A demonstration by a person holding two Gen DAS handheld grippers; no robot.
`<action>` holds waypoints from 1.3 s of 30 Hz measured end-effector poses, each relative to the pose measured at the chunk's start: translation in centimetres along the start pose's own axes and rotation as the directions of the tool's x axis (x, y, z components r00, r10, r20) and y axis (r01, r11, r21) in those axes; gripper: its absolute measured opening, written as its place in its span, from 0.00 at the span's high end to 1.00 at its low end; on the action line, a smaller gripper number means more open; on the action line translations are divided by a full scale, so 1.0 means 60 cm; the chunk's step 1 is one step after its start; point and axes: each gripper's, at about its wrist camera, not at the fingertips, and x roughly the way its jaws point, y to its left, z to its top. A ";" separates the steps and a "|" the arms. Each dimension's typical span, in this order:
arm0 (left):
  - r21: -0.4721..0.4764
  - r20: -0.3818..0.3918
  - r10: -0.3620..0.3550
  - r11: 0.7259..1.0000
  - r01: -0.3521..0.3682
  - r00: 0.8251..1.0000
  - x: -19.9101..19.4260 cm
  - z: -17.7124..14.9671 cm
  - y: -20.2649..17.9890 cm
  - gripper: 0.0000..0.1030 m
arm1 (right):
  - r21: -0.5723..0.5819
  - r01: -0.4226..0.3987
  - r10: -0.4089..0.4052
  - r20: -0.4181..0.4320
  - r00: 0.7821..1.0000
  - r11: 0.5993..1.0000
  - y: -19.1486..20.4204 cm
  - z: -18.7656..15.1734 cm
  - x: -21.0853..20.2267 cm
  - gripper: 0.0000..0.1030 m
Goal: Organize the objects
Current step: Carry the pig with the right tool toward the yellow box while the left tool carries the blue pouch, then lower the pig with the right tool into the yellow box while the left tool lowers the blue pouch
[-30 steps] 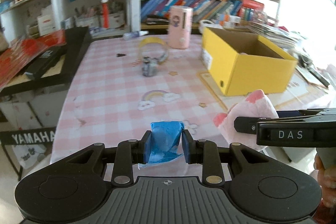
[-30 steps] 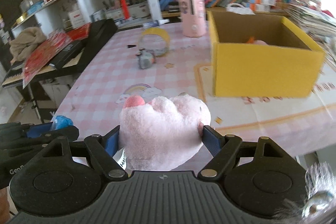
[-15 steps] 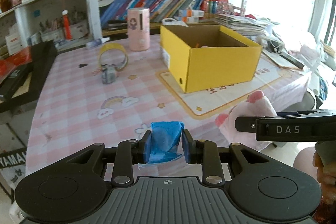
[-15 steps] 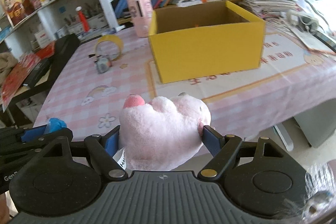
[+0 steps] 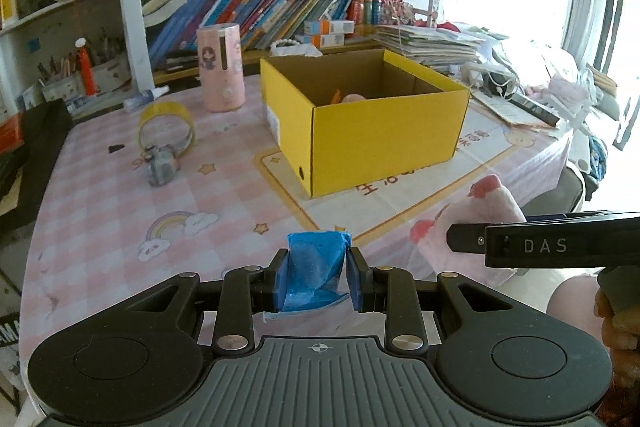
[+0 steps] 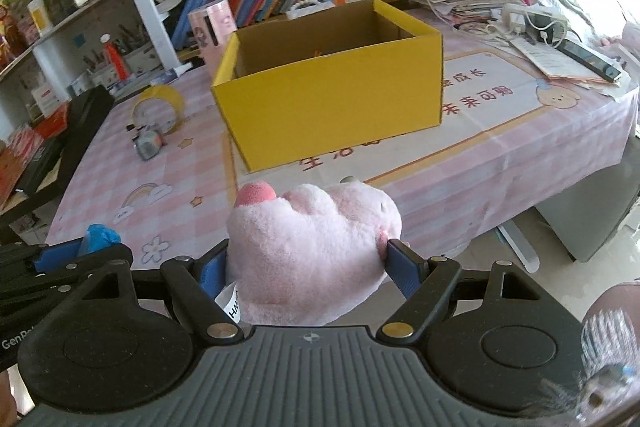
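Now, left gripper [image 5: 318,279]: pinching a crumpled blue packet [image 5: 316,273] above the near table edge
Right gripper [image 6: 308,263]: clamped on a pink plush toy [image 6: 312,247], held off the table
Yellow box [image 6: 332,95]: open, on the pink checked tablecloth [image 5: 120,195] ahead, well apart from both

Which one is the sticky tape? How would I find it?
Find the yellow box on the pink checked table. Left of it, past the tall pink tube, the tape roll stands on edge. It is the only yellow see-through ring, behind a small grey toy.
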 end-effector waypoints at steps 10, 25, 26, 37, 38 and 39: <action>0.039 0.030 -0.021 0.999 0.020 0.999 0.024 0.033 -0.018 0.73 | 0.018 0.017 -0.017 0.007 1.000 1.000 -0.025 0.024 0.015 0.24; 0.090 0.165 -0.002 0.996 -0.012 0.986 0.099 0.166 -0.045 0.73 | -0.054 0.013 -0.003 0.189 0.982 0.998 -0.053 0.174 0.043 0.24; 0.090 0.167 0.001 0.996 -0.016 0.986 0.108 0.173 -0.048 0.73 | -0.062 0.008 0.005 0.197 0.980 0.998 -0.055 0.186 0.048 0.24; 0.086 0.110 0.045 0.995 -0.055 0.993 0.213 0.219 -0.083 0.73 | -0.146 -0.036 0.066 0.211 0.975 0.989 -0.090 0.302 0.127 0.24; 0.086 0.101 0.049 0.995 -0.058 0.994 0.221 0.221 -0.085 0.73 | -0.154 -0.044 0.075 0.204 0.976 0.987 -0.090 0.309 0.136 0.24; 0.086 0.092 0.053 0.994 -0.061 0.994 0.230 0.223 -0.088 0.73 | -0.163 -0.055 0.086 0.193 0.977 0.985 -0.091 0.317 0.146 0.24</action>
